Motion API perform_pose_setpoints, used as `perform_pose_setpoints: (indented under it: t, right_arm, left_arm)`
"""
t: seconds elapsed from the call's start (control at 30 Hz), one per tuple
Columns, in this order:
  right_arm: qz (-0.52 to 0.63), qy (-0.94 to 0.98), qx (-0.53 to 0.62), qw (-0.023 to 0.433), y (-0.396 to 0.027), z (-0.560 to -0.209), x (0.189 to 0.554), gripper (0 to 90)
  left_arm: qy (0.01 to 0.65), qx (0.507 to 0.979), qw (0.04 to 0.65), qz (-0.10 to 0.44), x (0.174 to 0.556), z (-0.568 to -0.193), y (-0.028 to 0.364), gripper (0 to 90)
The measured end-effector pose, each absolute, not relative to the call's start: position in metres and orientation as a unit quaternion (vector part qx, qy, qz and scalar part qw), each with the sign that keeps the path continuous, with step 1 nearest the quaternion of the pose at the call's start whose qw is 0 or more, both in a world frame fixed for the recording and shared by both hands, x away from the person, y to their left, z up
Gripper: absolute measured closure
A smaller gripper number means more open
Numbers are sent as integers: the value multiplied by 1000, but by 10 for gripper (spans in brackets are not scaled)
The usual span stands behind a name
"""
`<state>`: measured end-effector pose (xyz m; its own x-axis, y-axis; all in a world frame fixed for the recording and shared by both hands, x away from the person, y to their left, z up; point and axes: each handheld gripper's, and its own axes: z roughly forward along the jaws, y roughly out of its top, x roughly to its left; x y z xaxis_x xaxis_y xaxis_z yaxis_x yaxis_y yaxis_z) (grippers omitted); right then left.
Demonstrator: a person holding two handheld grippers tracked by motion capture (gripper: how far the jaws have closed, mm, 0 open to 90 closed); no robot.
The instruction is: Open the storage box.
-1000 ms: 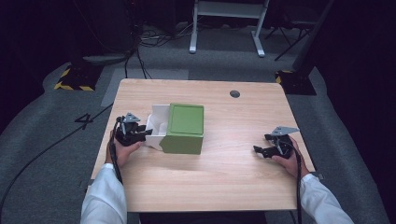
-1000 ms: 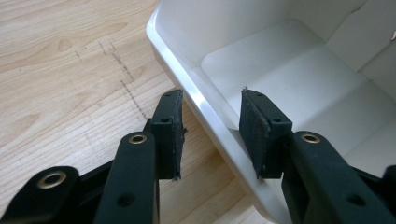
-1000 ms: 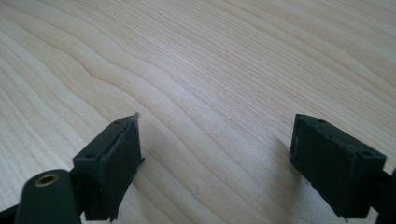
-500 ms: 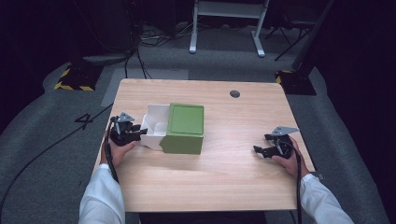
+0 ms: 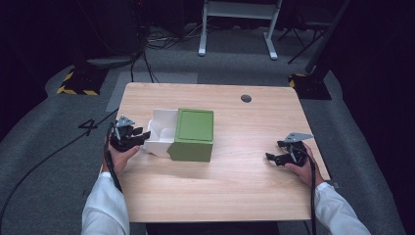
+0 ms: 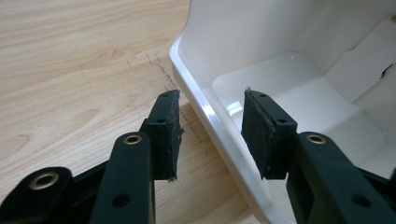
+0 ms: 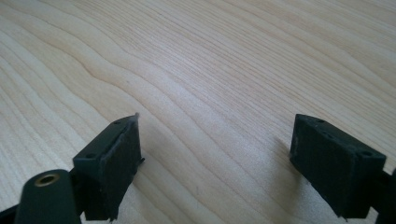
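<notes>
left gripper (image 6: 212,135) jaws spread astride white box (image 6: 261,74) rim; right gripper (image 7: 215,163) released over table (image 7: 210,56).

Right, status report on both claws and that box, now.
Left claw open, jaws straddling the white tray wall. Right claw open, on bare table. Green box sleeve half over tray. Nothing blocking.
</notes>
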<state>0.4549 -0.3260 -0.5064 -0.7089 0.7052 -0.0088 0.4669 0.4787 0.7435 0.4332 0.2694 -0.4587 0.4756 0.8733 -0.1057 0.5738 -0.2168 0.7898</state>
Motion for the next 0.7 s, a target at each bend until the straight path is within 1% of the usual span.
perform_pose_setpoints:
  t: [0.17,0.2,0.43,0.63,0.7]
  right_arm:
    - [375,845,347,159,-326,-506,455,164]
    - [375,845,347,159,-326,-506,455,164]
    - [375,845,347,159,-326,-506,455,164]
    - [375,845,347,159,-326,-506,455,164]
    - [375,845,347,159,-326,-506,455,164]
  left_arm:
    - [471,756,405,205,428,-450,269,566]
    - [471,756,405,209,427,-447,269,551]
    - [467,742,420,234,416,-429,275,534]
    - [453,747,420,245,408,-420,273,516]
    - [448,750,418,248,405,-417,272,495]
